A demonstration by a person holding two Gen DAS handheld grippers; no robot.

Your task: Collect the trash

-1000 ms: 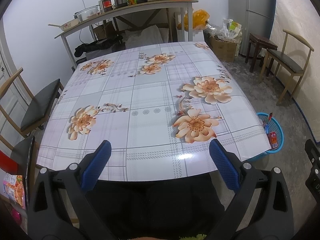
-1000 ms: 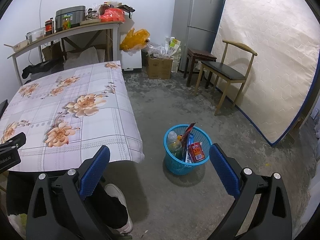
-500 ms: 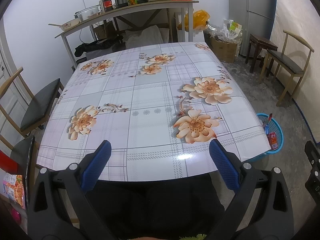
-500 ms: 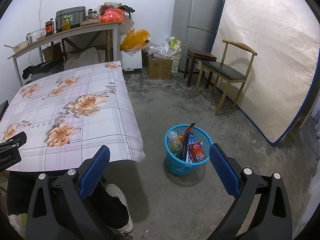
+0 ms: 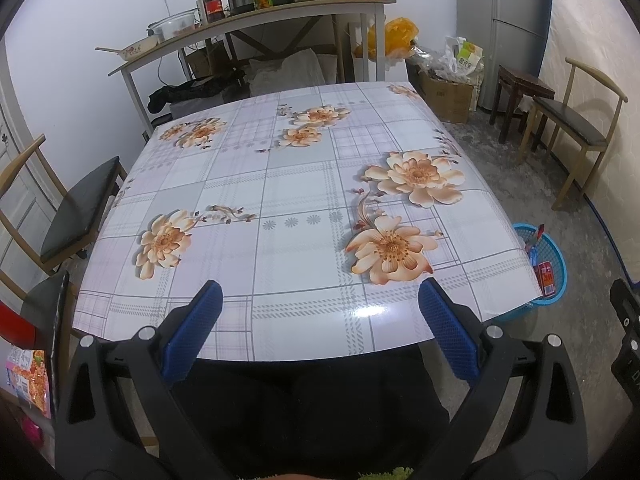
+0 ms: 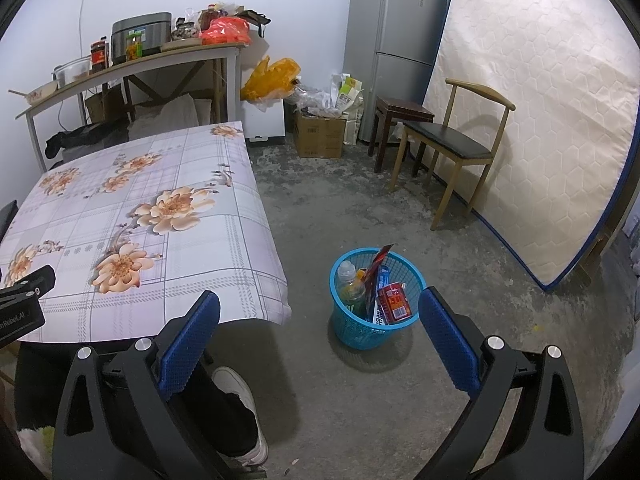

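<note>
Trash sits in a blue basket on the concrete floor, just off the near right corner of the table — a clear bottle, a red can, a red wrapper standing upright and a blue-white pack poke above the rim. In the left wrist view the same basket is half hidden behind the table edge. Right gripper hangs above the floor, jaws spread wide, nothing between them; basket shows in the gap but well apart. Left gripper is over the near edge of the flowered tablecloth, jaws wide apart too, holding nothing. Wooden chair, stool, fridge and a leaning mattress farther right — cluttered shelf behind the table.
</note>
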